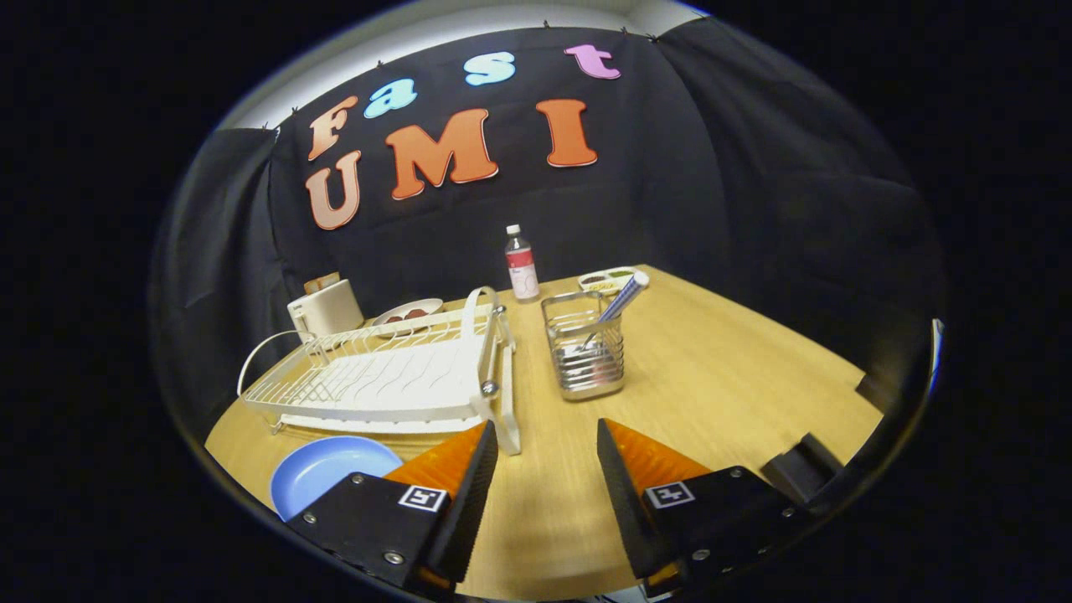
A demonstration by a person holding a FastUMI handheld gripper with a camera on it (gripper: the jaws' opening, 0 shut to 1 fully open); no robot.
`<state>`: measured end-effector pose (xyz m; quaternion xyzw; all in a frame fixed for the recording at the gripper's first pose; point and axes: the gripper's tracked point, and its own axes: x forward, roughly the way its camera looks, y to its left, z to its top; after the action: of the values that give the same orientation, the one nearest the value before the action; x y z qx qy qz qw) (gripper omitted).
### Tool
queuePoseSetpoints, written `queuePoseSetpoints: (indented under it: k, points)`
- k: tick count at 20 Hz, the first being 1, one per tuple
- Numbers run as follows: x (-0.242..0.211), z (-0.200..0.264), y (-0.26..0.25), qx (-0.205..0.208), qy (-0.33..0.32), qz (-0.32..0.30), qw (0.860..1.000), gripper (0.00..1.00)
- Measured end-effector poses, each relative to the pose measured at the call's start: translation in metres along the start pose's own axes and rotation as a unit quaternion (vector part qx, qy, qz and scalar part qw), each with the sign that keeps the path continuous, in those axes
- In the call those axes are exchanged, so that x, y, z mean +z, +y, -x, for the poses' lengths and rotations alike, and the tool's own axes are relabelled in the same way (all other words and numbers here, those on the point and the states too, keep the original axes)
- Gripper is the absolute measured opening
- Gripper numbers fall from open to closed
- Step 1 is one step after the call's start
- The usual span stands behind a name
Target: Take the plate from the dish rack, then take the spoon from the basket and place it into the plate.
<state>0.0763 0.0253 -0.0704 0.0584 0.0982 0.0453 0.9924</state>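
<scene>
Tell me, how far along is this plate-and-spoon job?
Done: the blue plate lies on the table in front of the empty dish rack. In hand: nothing, the tongs are open. Left: the spoon stands in the wire basket ahead, and must go onto the plate.

The blue plate is partly hidden behind the gripper's left finger. The spoon's bowl sits, seemingly, hidden inside the basket.

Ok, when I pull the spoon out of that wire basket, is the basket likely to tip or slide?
Probably some risk. The basket is a tall, narrow, open-wire frame, so likely light. The spoon leans against its rim, so a sideways pull could lever it over. The wooden table looks smooth, so it may slide. The hand-held gripper is open, short of it.
</scene>
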Motion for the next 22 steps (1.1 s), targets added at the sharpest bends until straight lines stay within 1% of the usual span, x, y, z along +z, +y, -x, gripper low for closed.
queuePoseSetpoints:
  k: [1, 3, 7, 8, 10, 13, 14, 15, 16, 17, 18, 19, 20, 21, 22]
  points:
    - [0.01, -0.009, -0.009, -0.006, -0.014, 0.009, 1.0, 0.78]
    - [0.028, -0.025, -0.022, -0.009, -0.041, 0.023, 0.999, 0.83]
    - [0.052, -0.061, -0.039, -0.013, -0.078, 0.044, 0.996, 0.9]
    - [0.056, -0.07, -0.039, -0.006, -0.085, 0.052, 0.995, 0.9]
    - [0.059, -0.084, -0.036, 0.021, -0.094, 0.065, 0.993, 0.9]
    - [0.063, -0.099, -0.03, 0.063, -0.101, 0.059, 0.991, 0.89]
    - [0.063, -0.105, -0.031, 0.073, -0.101, 0.057, 0.991, 0.88]
    - [0.064, -0.108, -0.03, 0.085, -0.102, 0.052, 0.99, 0.82]
    - [0.065, -0.11, -0.028, 0.099, -0.104, 0.046, 0.989, 0.79]
    - [0.066, -0.113, -0.027, 0.112, -0.106, 0.039, 0.987, 0.73]
    - [0.067, -0.115, -0.025, 0.122, -0.105, 0.034, 0.986, 0.71]
    - [0.065, -0.116, -0.025, 0.13, -0.104, 0.034, 0.985, 0.64]
    - [0.063, -0.119, -0.026, 0.13, -0.103, 0.039, 0.985, 0.6]
    - [0.063, -0.123, -0.029, 0.124, -0.104, 0.045, 0.986, 0.51]
    - [0.061, -0.125, -0.031, 0.122, -0.103, 0.049, 0.986, 0.47]
